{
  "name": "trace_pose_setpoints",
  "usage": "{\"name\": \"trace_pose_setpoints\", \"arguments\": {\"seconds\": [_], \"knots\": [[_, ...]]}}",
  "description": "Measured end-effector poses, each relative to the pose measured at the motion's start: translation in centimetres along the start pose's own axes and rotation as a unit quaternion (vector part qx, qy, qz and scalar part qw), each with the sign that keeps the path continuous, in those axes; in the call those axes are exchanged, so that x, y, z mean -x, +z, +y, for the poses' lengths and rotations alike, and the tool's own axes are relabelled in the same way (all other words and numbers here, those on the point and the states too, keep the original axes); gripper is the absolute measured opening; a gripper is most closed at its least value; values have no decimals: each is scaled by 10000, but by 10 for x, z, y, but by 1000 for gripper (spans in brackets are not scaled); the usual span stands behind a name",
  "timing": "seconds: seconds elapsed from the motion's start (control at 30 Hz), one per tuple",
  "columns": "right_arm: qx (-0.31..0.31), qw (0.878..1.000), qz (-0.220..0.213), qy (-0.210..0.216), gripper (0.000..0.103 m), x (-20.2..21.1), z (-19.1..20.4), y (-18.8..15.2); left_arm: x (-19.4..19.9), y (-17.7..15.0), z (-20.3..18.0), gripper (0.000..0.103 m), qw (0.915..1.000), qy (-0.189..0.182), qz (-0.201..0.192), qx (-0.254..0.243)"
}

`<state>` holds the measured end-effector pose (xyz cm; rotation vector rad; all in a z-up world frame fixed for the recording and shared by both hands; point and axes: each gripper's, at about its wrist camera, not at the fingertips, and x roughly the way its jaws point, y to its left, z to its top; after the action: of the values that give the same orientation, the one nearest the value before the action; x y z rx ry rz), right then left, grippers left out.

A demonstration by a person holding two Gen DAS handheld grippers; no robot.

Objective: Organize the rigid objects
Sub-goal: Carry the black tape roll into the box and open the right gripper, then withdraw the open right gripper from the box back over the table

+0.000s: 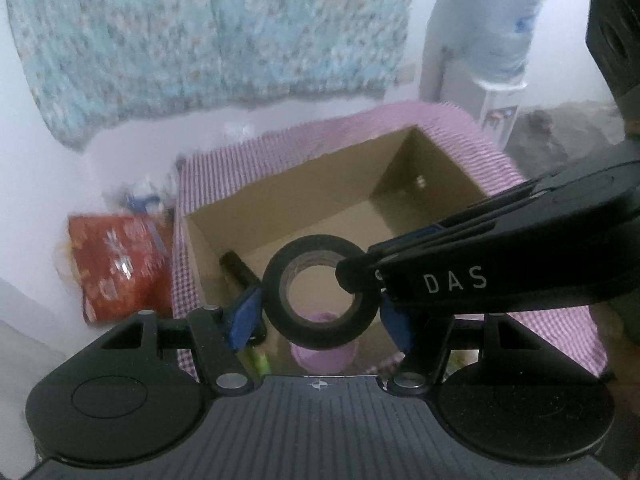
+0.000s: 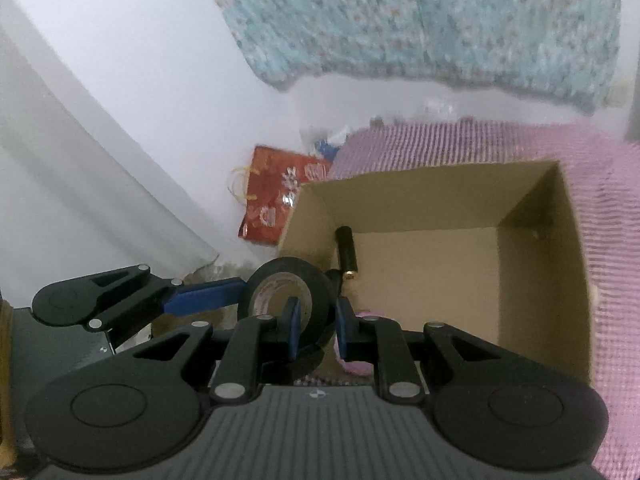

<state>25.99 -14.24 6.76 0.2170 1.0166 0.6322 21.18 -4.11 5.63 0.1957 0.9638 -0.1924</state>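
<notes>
A black tape roll (image 1: 274, 286) hangs over the near end of an open cardboard box (image 1: 304, 188). My left gripper (image 1: 320, 320) is shut across the roll's width, one blue pad (image 1: 246, 316) on each side. In the left wrist view my right gripper (image 1: 352, 276) comes in from the right and pinches the roll's rim. The right wrist view shows the right gripper (image 2: 320, 330) shut on the wall of the tape roll (image 2: 280, 272), with one finger through the hole. A black cylinder (image 2: 346, 250) with a gold end lies inside the box (image 2: 420, 208).
The box stands on a pink checked cloth (image 2: 600, 200). A red gift bag (image 2: 272, 204) leans by the white wall left of the box. A purple object (image 1: 324, 354) shows below the roll. A patterned blue fabric (image 1: 200, 32) hangs behind, with a water dispenser (image 1: 492, 80) at the right.
</notes>
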Motion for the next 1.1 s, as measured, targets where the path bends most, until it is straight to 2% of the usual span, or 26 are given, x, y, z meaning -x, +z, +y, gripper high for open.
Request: {"name": "trace_pose_setpoints", "arguments": {"seconds": [0.23, 0.47, 0.63, 0.73, 1.0, 1.1], "knots": [[-743, 9931, 905, 104, 20, -82, -53, 44, -88, 27, 35, 65, 9924, -396, 1014, 575], [-1060, 9855, 1324, 102, 20, -136, -87, 48, -150, 28, 43, 65, 9827, -412, 1651, 731], [-1078, 9835, 1454, 68, 20, -160, -95, 47, -173, 22, 51, 65, 9788, -410, 1797, 894], [-1063, 9832, 1485, 63, 20, -169, -97, 44, -179, 20, 54, 65, 9793, -358, 1783, 887], [-1156, 9837, 1375, 47, 21, -186, -104, 47, -177, 24, 56, 68, 9831, -322, 1557, 907], [-1198, 9845, 1276, 64, 21, -175, -104, 49, -166, 28, 58, 69, 9848, -318, 1409, 968]]}}
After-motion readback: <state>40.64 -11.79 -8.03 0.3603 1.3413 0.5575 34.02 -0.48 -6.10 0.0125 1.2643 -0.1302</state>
